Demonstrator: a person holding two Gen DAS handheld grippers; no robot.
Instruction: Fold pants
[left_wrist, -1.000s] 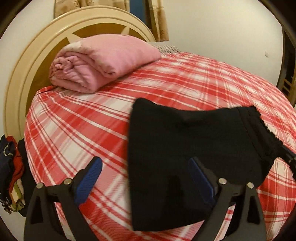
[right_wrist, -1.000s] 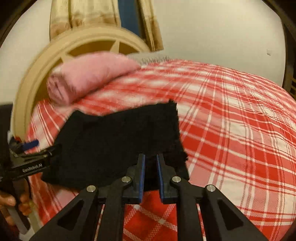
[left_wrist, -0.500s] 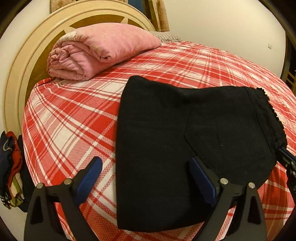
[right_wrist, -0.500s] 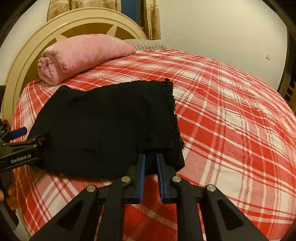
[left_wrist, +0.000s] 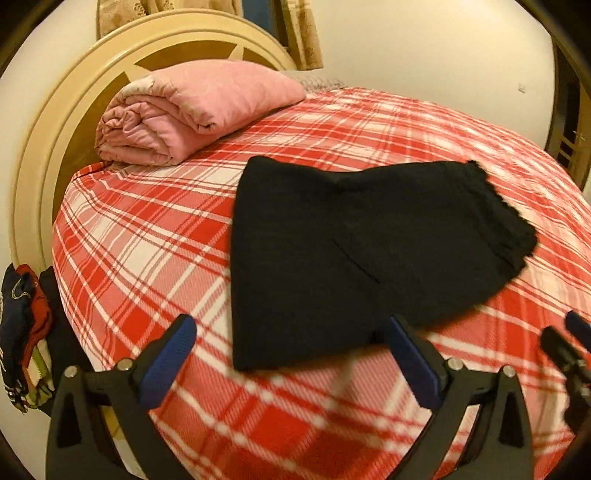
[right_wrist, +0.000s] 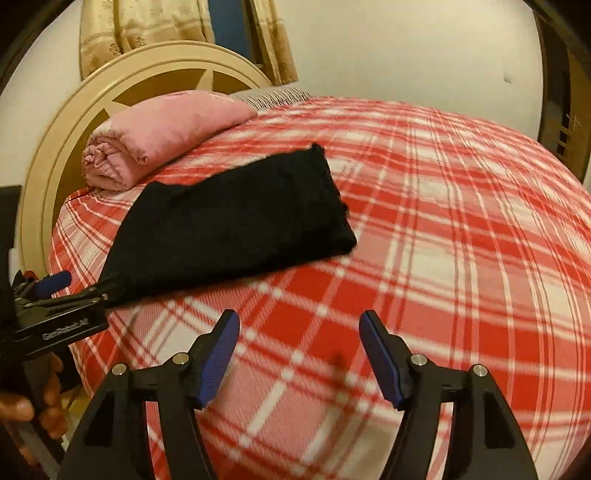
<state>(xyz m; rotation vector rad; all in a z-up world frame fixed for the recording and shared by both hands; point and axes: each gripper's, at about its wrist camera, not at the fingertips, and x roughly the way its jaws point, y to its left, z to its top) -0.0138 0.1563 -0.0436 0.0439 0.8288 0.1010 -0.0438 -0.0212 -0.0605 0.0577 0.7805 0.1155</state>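
Note:
The black pants (left_wrist: 351, 258) lie folded and flat on the red plaid bed (left_wrist: 147, 240). My left gripper (left_wrist: 290, 332) hovers at their near edge, its jaws wide and still opening. The near left corner of the pants shows between the blue pads (left_wrist: 173, 350), which do not press on it. In the right wrist view the pants (right_wrist: 229, 229) lie up and to the left. My right gripper (right_wrist: 299, 321) is drawn back from them over bare sheet, its jaws opening with nothing between them. The left gripper (right_wrist: 70, 288) shows at the pants' left end.
A rolled pink blanket (left_wrist: 192, 110) rests against the cream round headboard (left_wrist: 48, 147). A heap of dark and red clothes (left_wrist: 22, 332) hangs off the bed's left side. A person's hand (right_wrist: 22, 406) holds the left gripper's handle. Plaid sheet (right_wrist: 461, 240) stretches to the right.
The right gripper let go of the pants' near edge, opened its jaws and pulled back. The left gripper also backed away a little. The pants now lie flat.

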